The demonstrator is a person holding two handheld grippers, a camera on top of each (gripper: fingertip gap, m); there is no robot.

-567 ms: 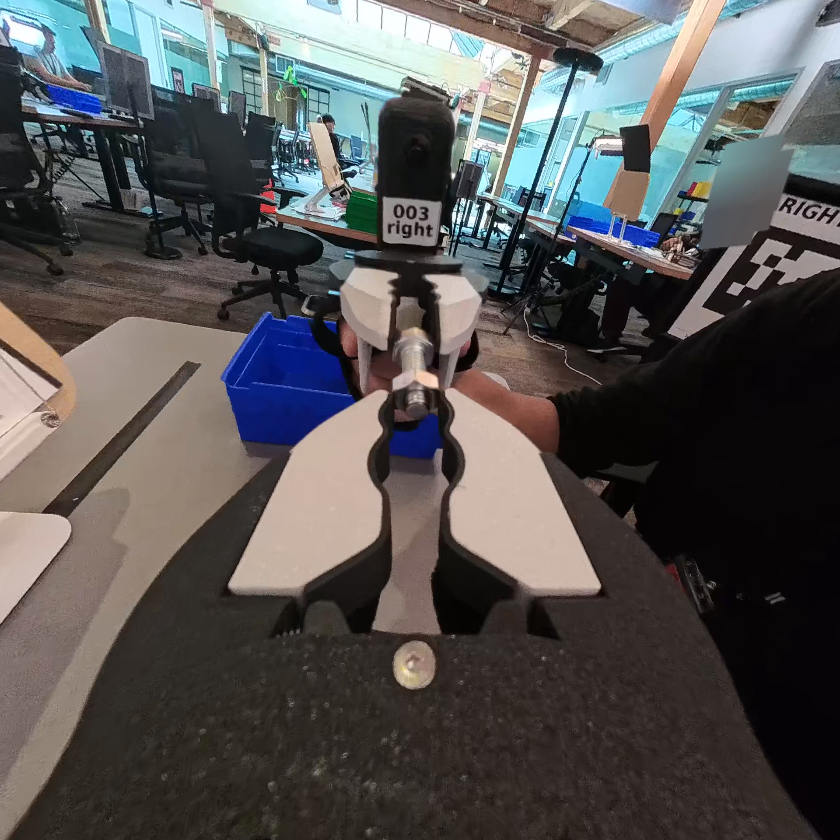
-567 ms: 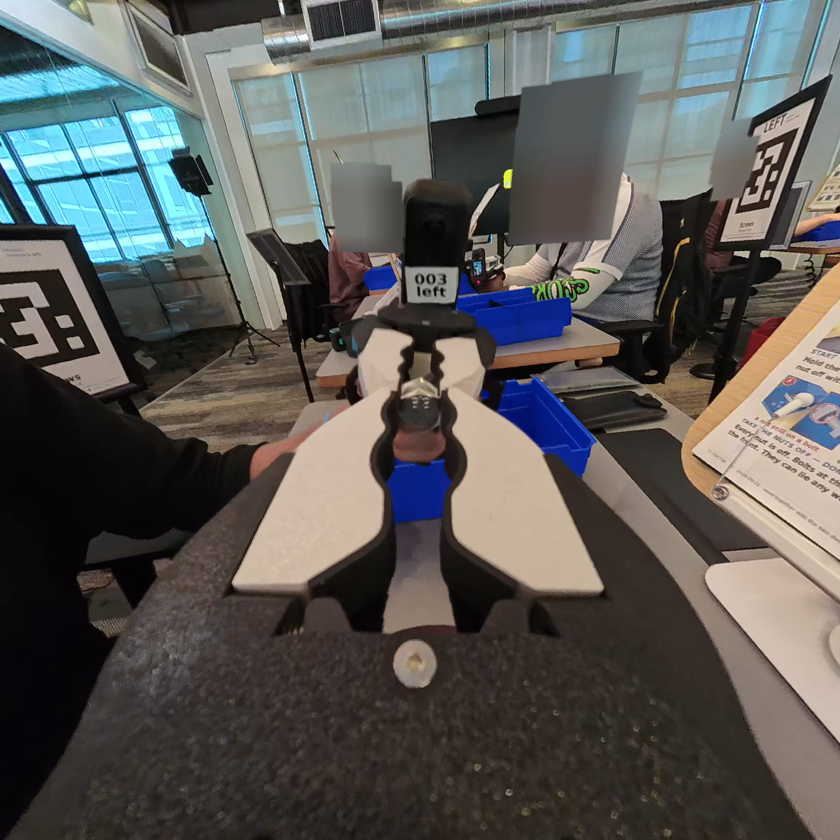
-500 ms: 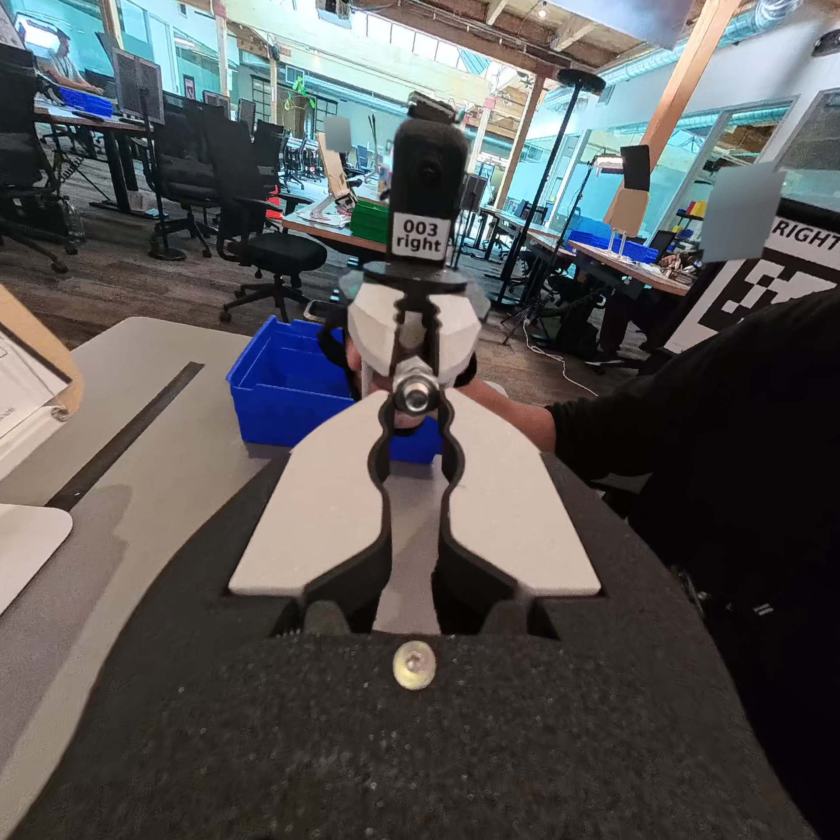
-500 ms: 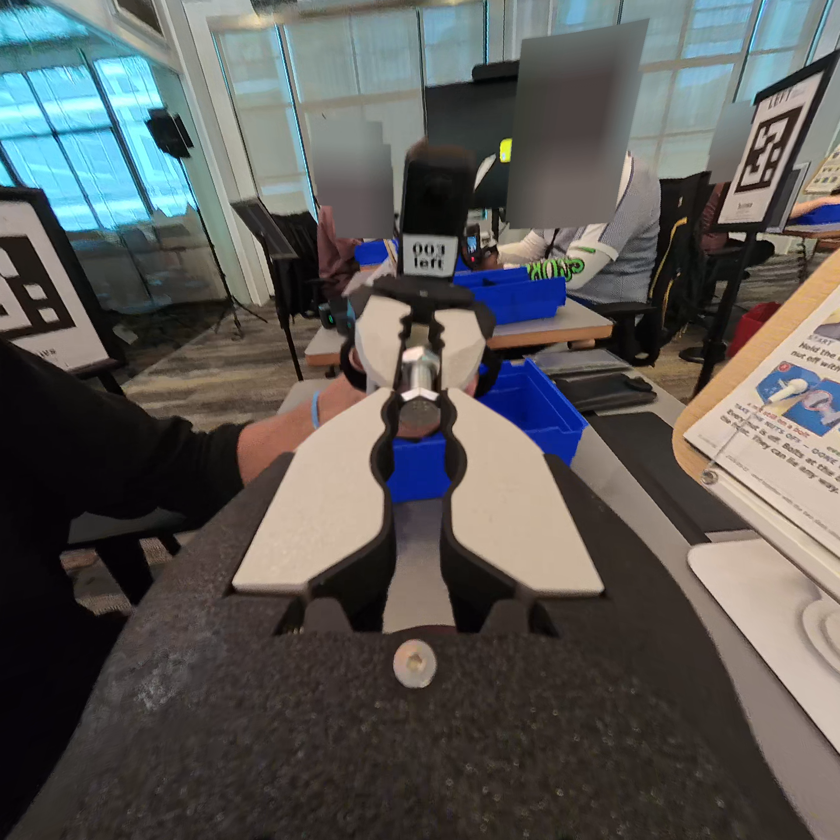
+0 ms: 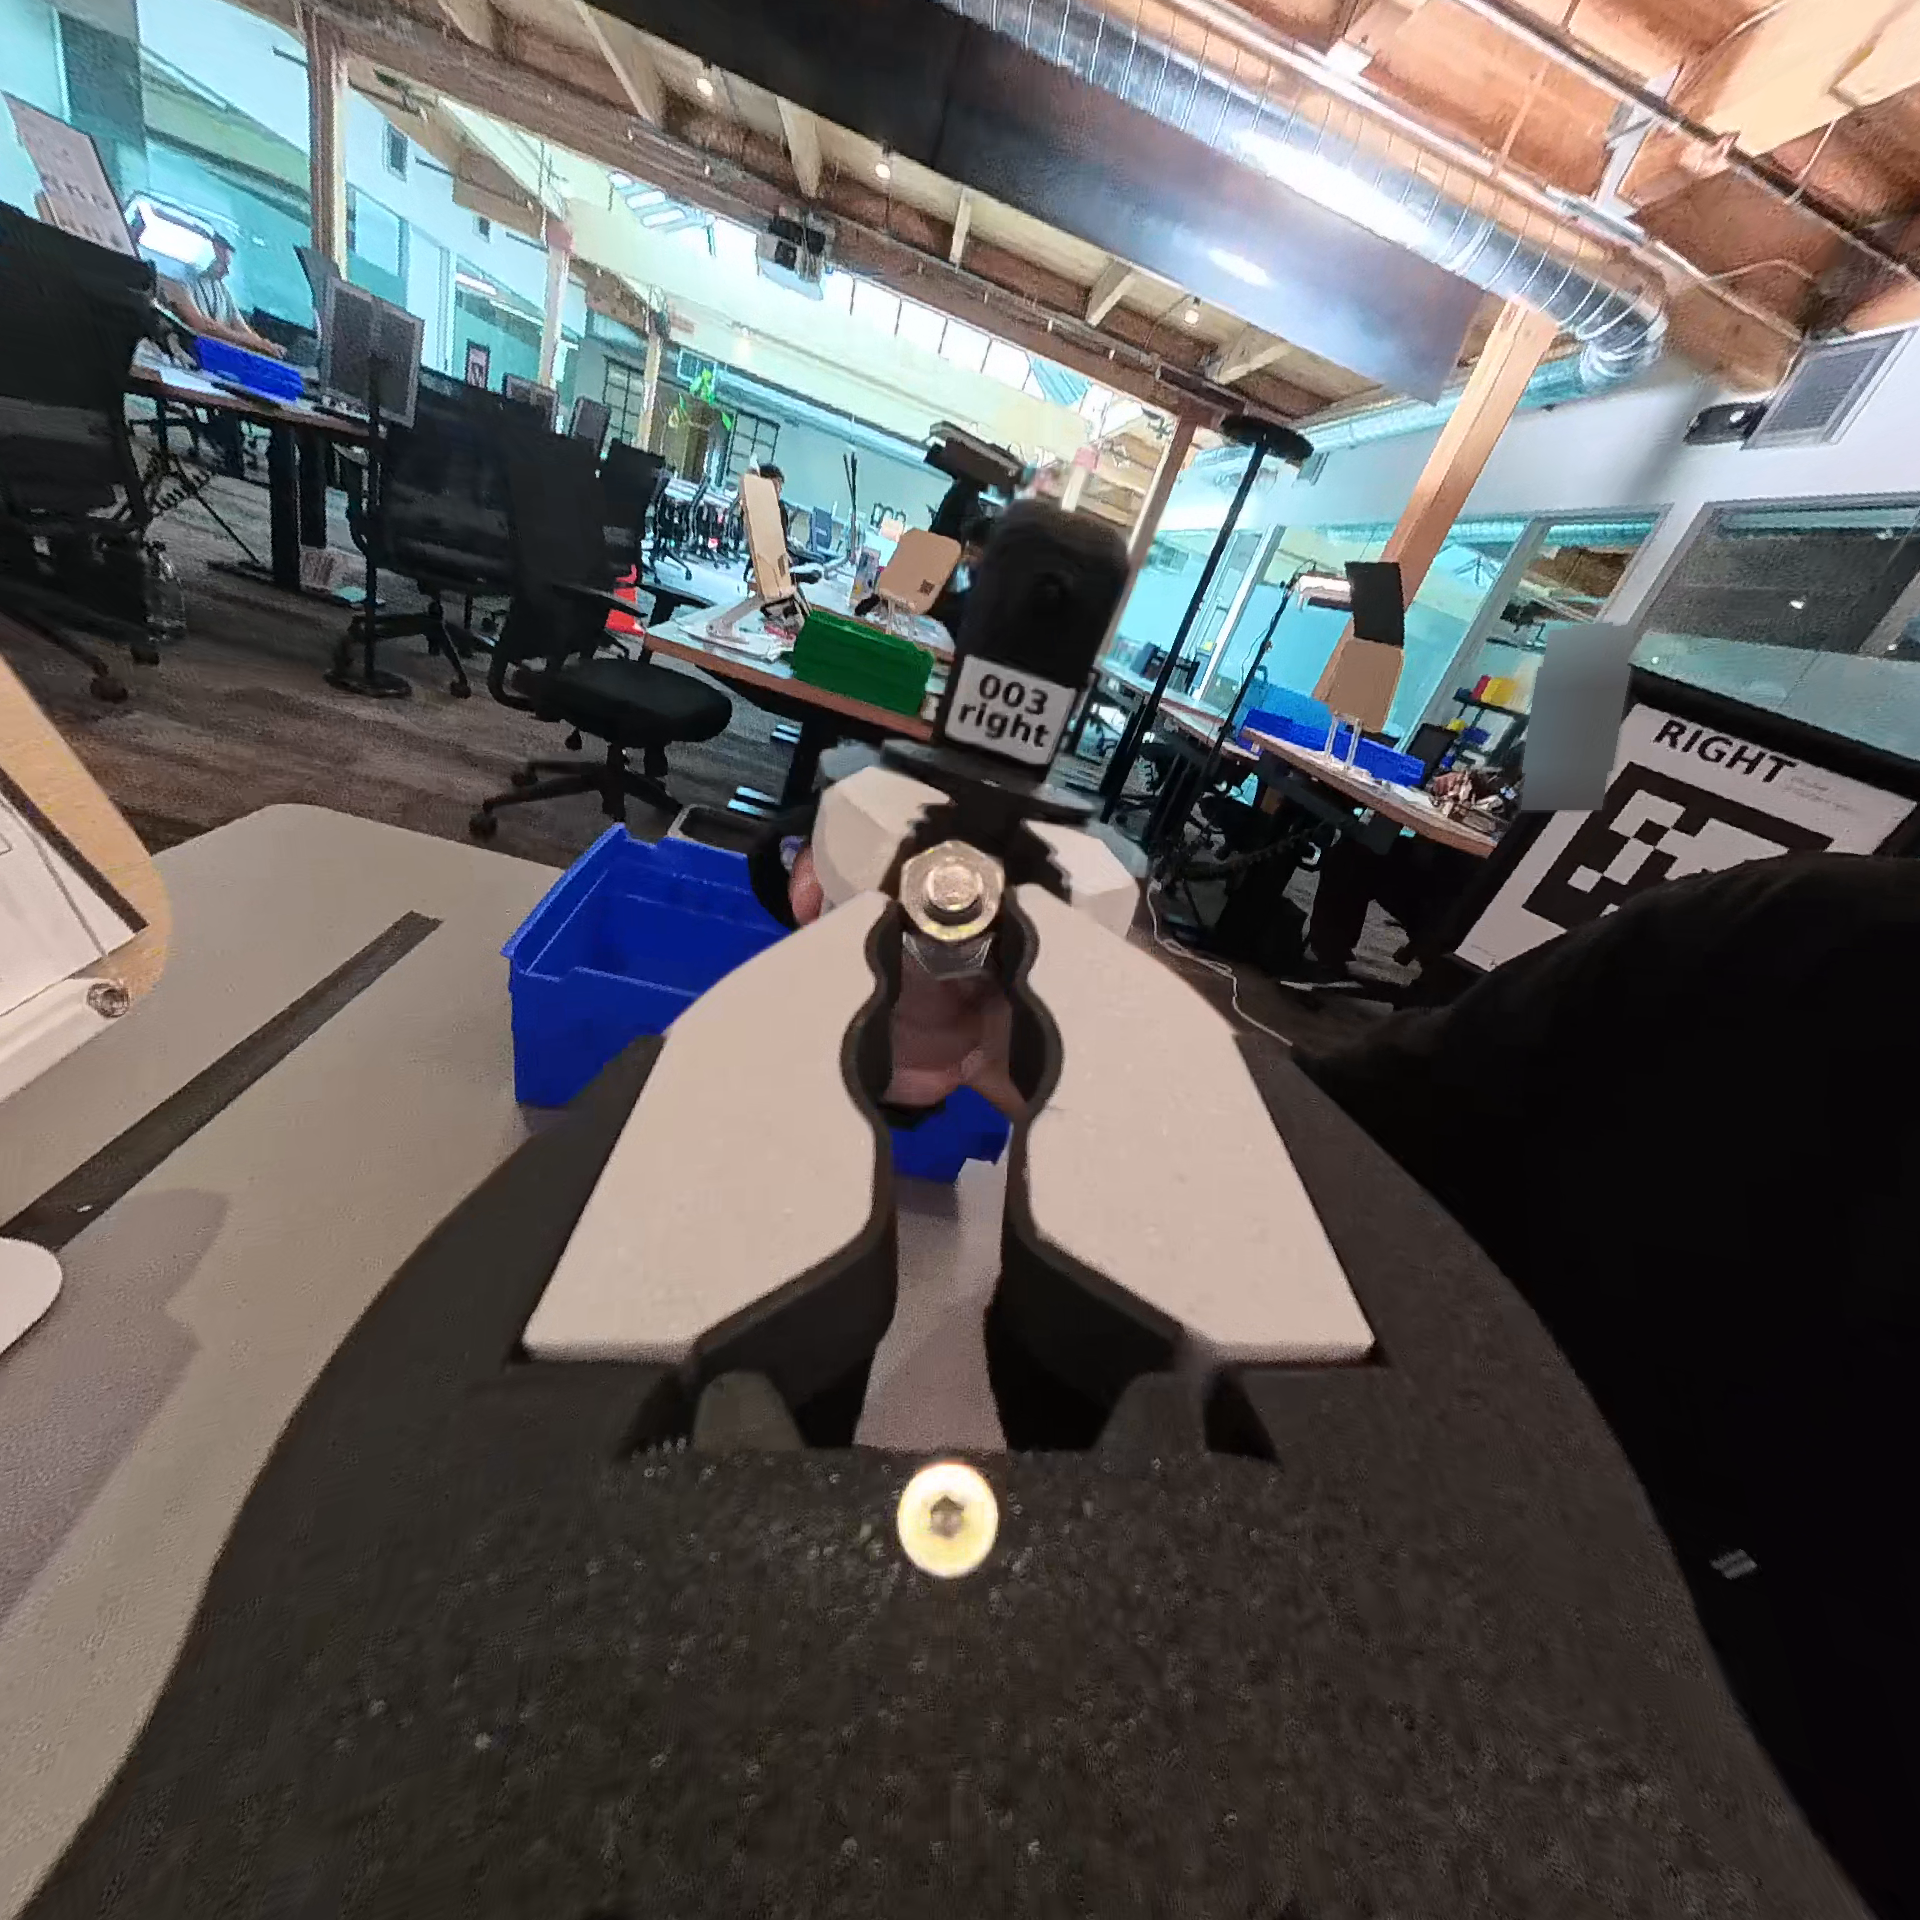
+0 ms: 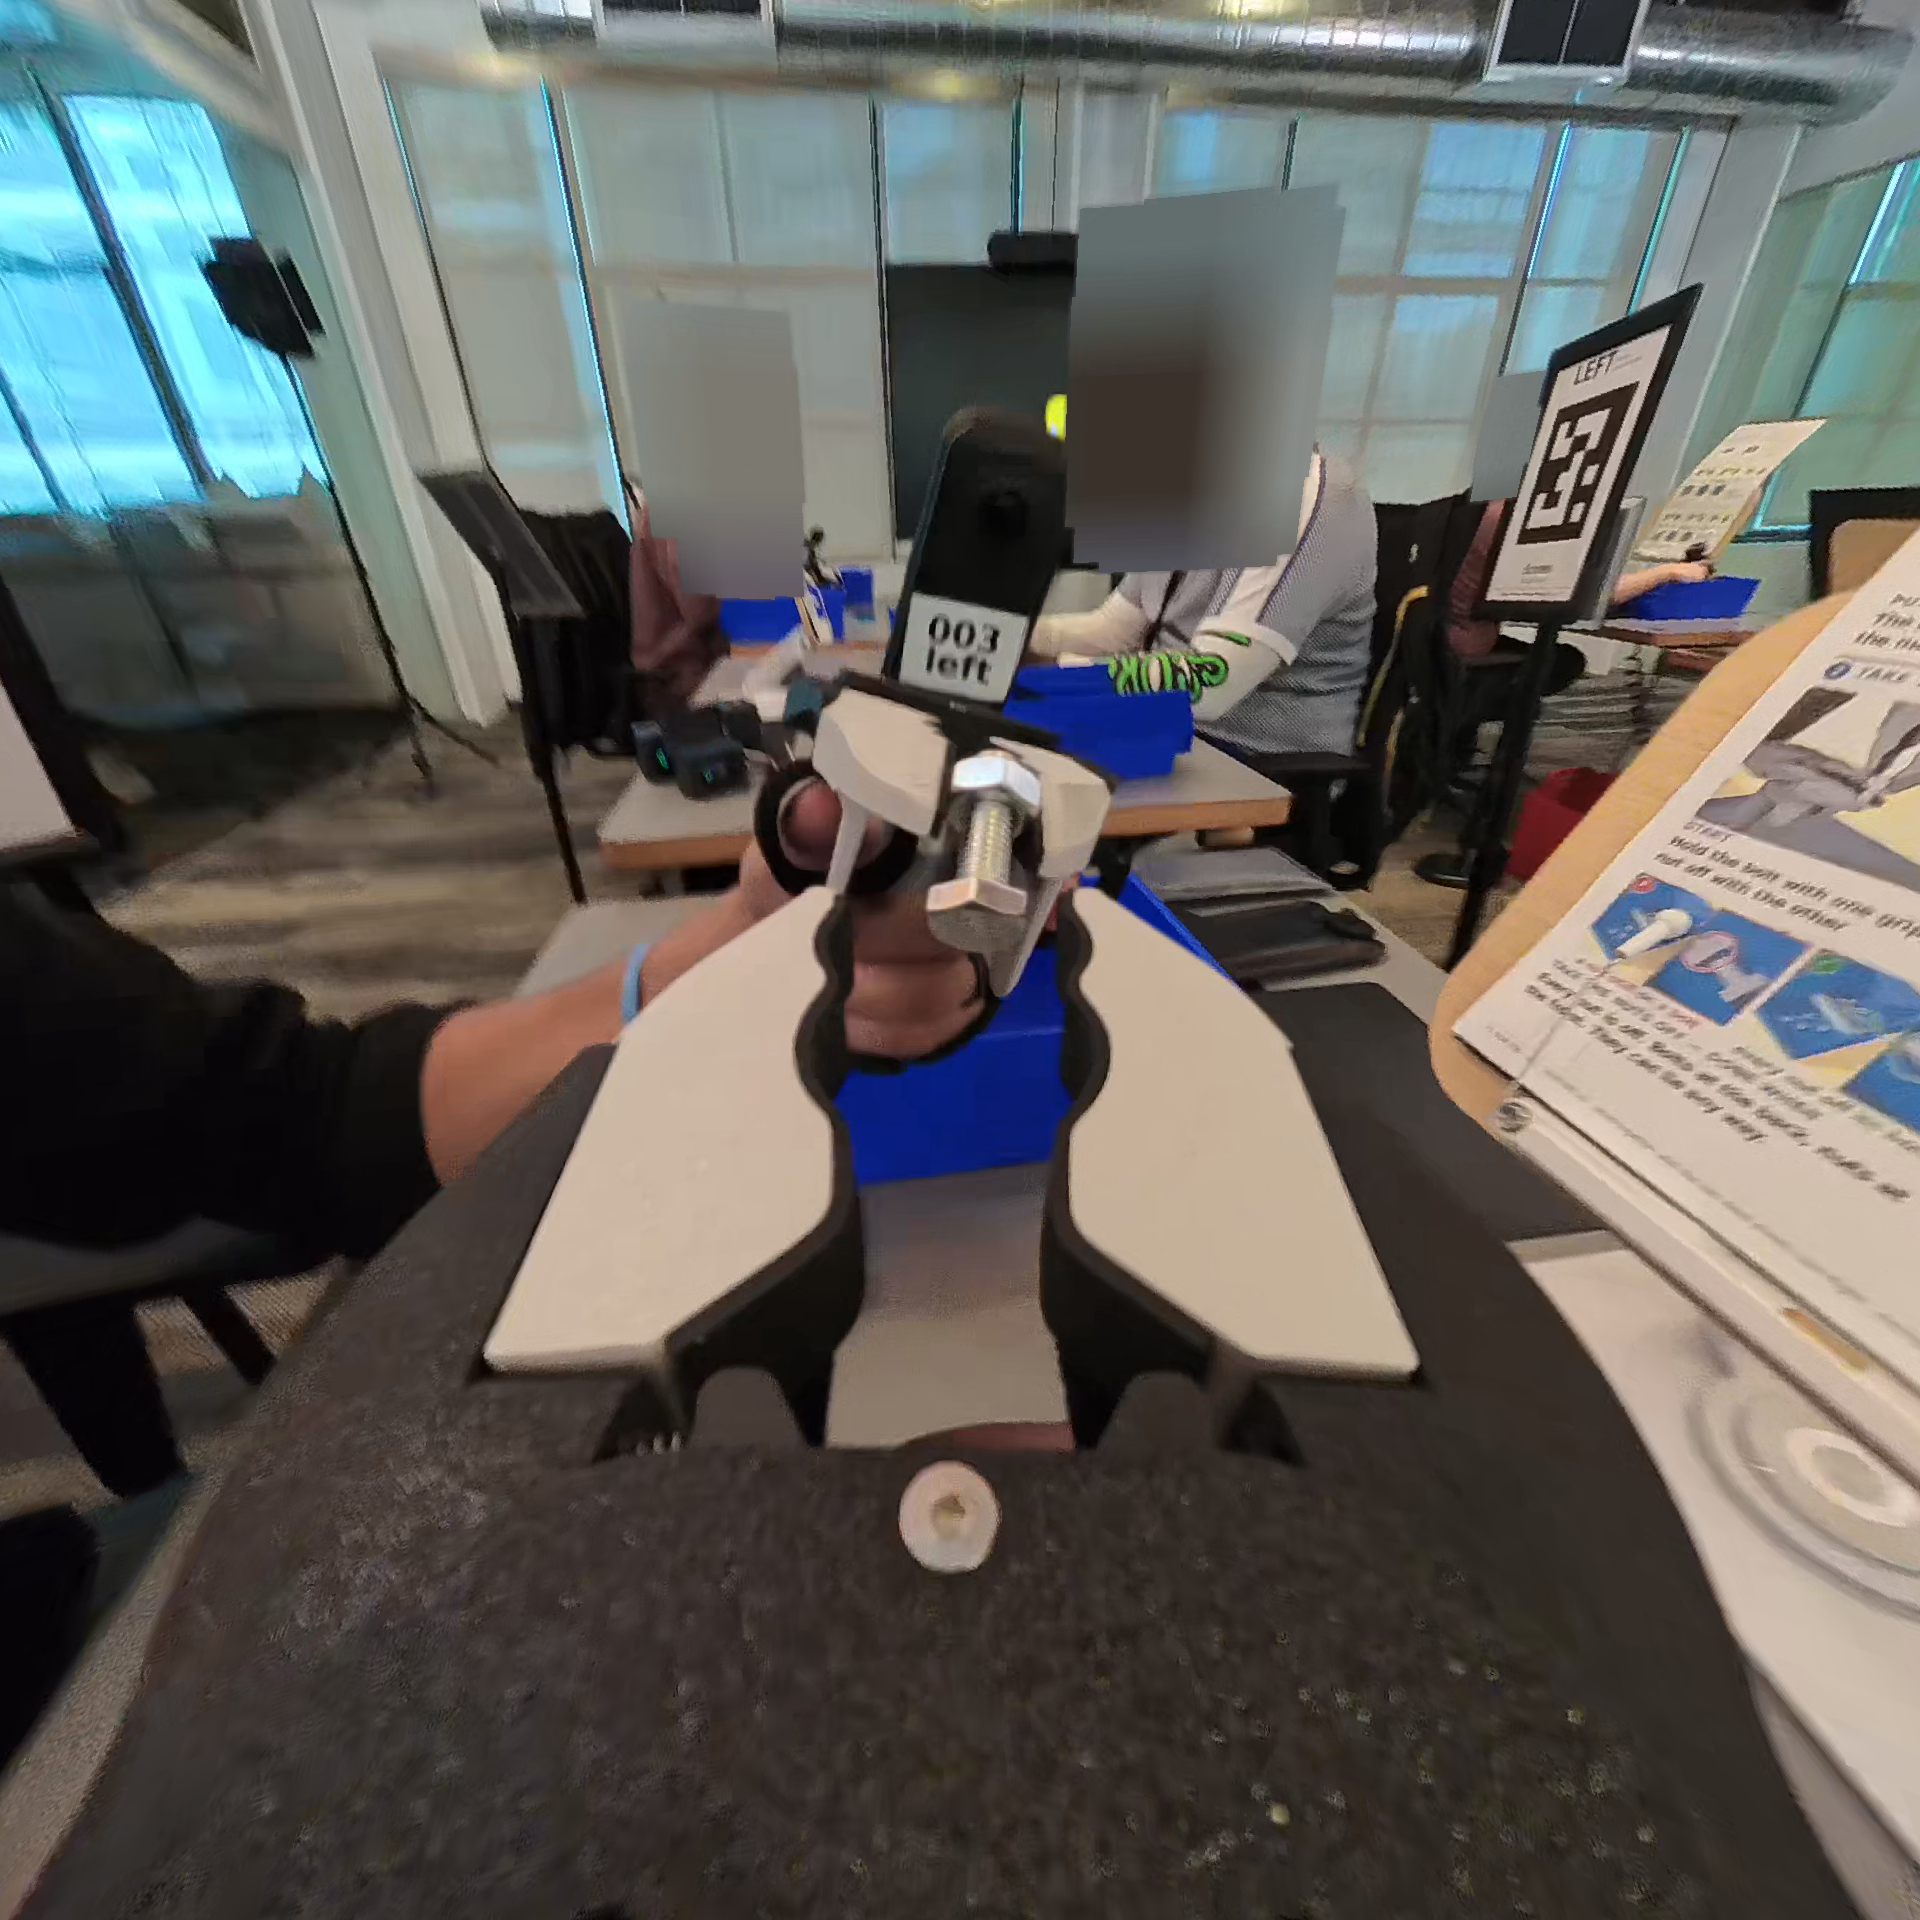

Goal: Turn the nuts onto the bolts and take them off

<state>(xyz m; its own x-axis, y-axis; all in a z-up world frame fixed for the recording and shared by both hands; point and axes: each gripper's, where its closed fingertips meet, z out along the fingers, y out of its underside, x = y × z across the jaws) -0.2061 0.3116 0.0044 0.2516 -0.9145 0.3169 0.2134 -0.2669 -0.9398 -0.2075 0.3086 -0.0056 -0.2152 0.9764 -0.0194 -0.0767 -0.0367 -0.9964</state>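
Up close in the left wrist view, the left gripper (image 5: 951, 940) has its white fingers (image 5: 748, 1122) drawn nearly together, clamped on the bolt (image 5: 948, 894), which points end-on toward the camera. A nut (image 5: 943, 951) appears to sit on it just below the end, between the fingertips. Facing it, the right gripper (image 5: 961, 842) stands directly behind the bolt, and whether it touches the metal cannot be told. A blue bin (image 5: 613, 966) stands on the grey table (image 5: 312, 1091) near its far edge, and a paper sheet on a board shows at the table's left edge.

Across in the right wrist view, the right gripper (image 6: 951, 935) is parted wide and holds nothing. Beyond its tips, the left gripper (image 6: 987, 831) grips the bolt (image 6: 987, 842) tilted, its threaded shank exposed, a nut (image 6: 994, 774) at the upper end and the hex head at the lower. The blue bin (image 6: 956, 1101) lies behind, and an instruction sheet (image 6: 1714, 935) leans on a board at the table's (image 6: 935, 1247) right edge.
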